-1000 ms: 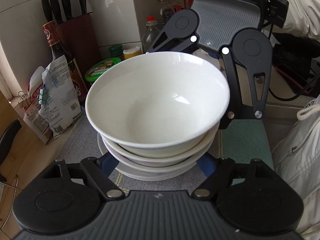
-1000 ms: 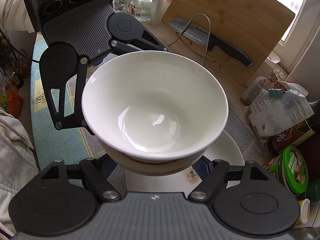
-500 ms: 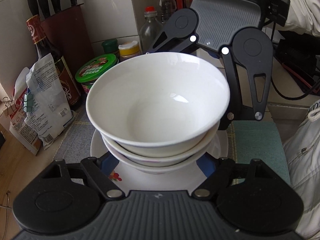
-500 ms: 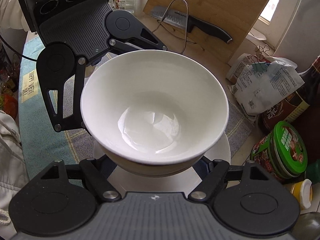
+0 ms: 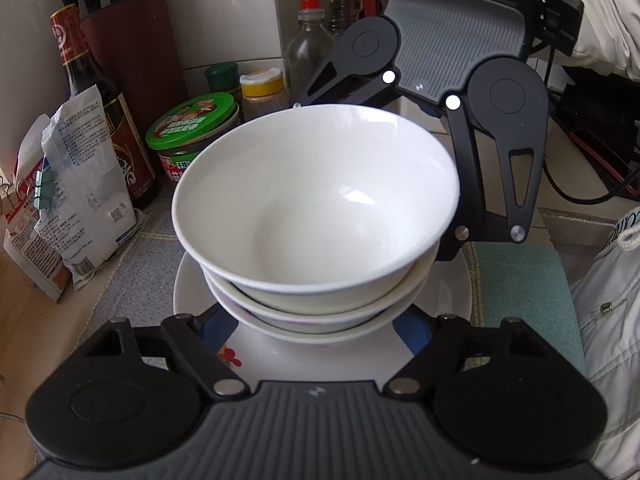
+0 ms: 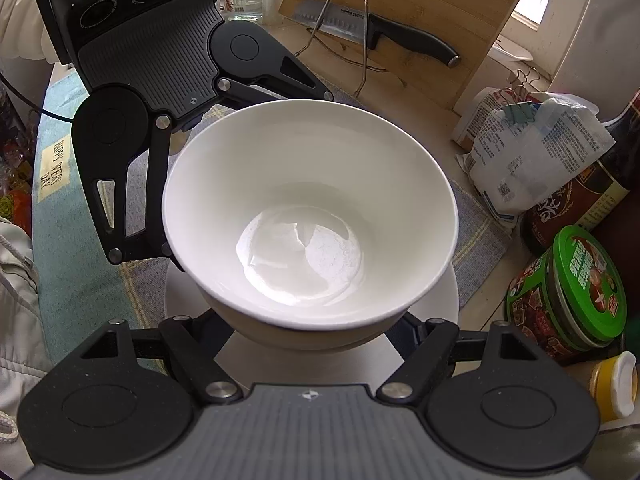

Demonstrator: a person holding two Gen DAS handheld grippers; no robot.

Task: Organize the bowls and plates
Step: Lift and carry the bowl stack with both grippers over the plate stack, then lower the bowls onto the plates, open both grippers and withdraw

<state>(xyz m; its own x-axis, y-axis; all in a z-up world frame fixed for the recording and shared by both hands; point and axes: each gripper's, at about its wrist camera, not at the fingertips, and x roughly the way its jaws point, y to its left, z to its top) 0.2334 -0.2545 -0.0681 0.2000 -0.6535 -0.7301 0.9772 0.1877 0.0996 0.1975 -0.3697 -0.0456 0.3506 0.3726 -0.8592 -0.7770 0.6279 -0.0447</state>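
Note:
A stack of three white bowls (image 5: 316, 216) hangs between both grippers, which face each other across it. My left gripper (image 5: 316, 332) is shut on the stack, its blue pads (image 5: 218, 328) pressing the lowest bowl's sides. From the opposite side my right gripper (image 6: 316, 336) is shut on the same stack (image 6: 308, 208). Just below lies a white plate (image 5: 192, 292) with a small flower print, resting on a grey mat (image 5: 136, 272); in the right wrist view the plate (image 6: 448, 292) shows around the bowls. Whether the stack touches the plate is hidden.
Along the back wall stand a green-lidded jar (image 5: 192, 132), a soy sauce bottle (image 5: 100, 108), a knife block (image 5: 136, 36), small jars and clipped bags (image 5: 76, 208). A cutting board with a knife (image 6: 404, 36) and a wire rack (image 6: 352, 32) lean nearby. A person's pale jacket (image 5: 608, 320) is close by.
Both grippers carried the bowl stack toward the jars and bags and slightly lower. The plate below now shows wider around the stack. The grips stay the same.

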